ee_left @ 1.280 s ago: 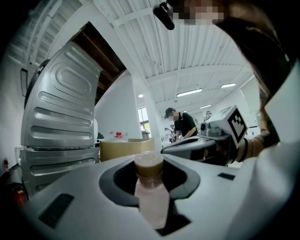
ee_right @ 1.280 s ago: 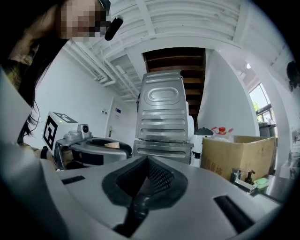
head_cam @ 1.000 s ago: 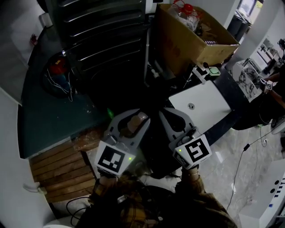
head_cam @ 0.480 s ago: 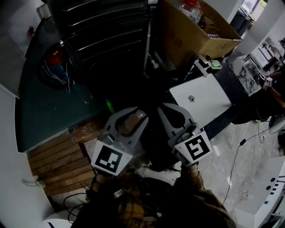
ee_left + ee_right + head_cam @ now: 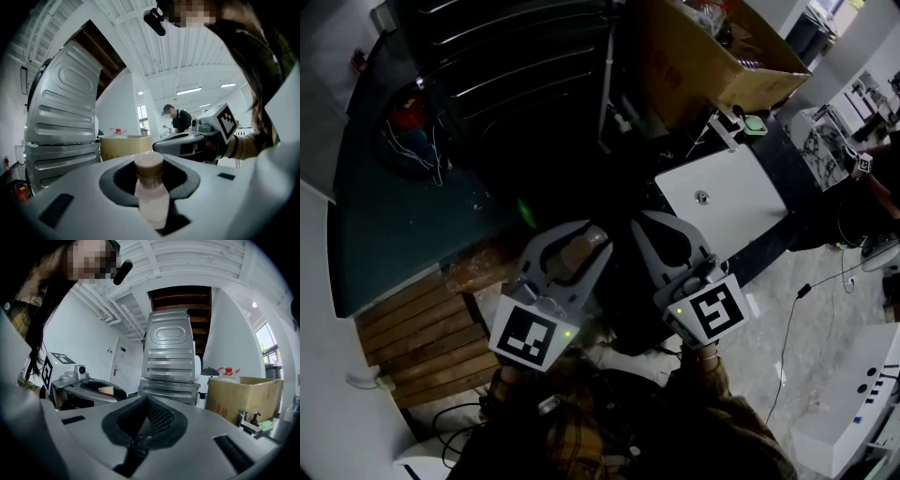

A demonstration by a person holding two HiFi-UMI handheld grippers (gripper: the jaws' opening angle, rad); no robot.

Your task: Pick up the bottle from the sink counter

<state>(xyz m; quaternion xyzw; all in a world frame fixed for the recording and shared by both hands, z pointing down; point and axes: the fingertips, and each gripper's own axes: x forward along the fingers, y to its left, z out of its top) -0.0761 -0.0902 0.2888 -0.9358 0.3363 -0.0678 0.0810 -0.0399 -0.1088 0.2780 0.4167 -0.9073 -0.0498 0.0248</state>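
Observation:
A small bottle (image 5: 151,187) with a brown cap and a pale body stands upright between the jaws of my left gripper (image 5: 150,174), which is shut on it. From the head view its cap (image 5: 574,251) shows inside the left gripper (image 5: 572,236), held low in front of the person's body. My right gripper (image 5: 663,228) hangs just to the right, shut with nothing in it. In the right gripper view its dark pads (image 5: 157,418) meet, and the left gripper (image 5: 91,389) with the bottle cap (image 5: 106,390) shows at the left.
A dark counter (image 5: 394,234) with a round basin (image 5: 408,141) lies at the left, above wooden slats (image 5: 422,342). A ribbed metal unit (image 5: 516,66) stands ahead. A cardboard box (image 5: 712,56) and a white panel (image 5: 722,202) are at the right. Cables trail on the floor.
Both grippers stay close together with the bottle still gripped in the left one. The head view has drifted a little, so the counter and box sit slightly higher in the picture.

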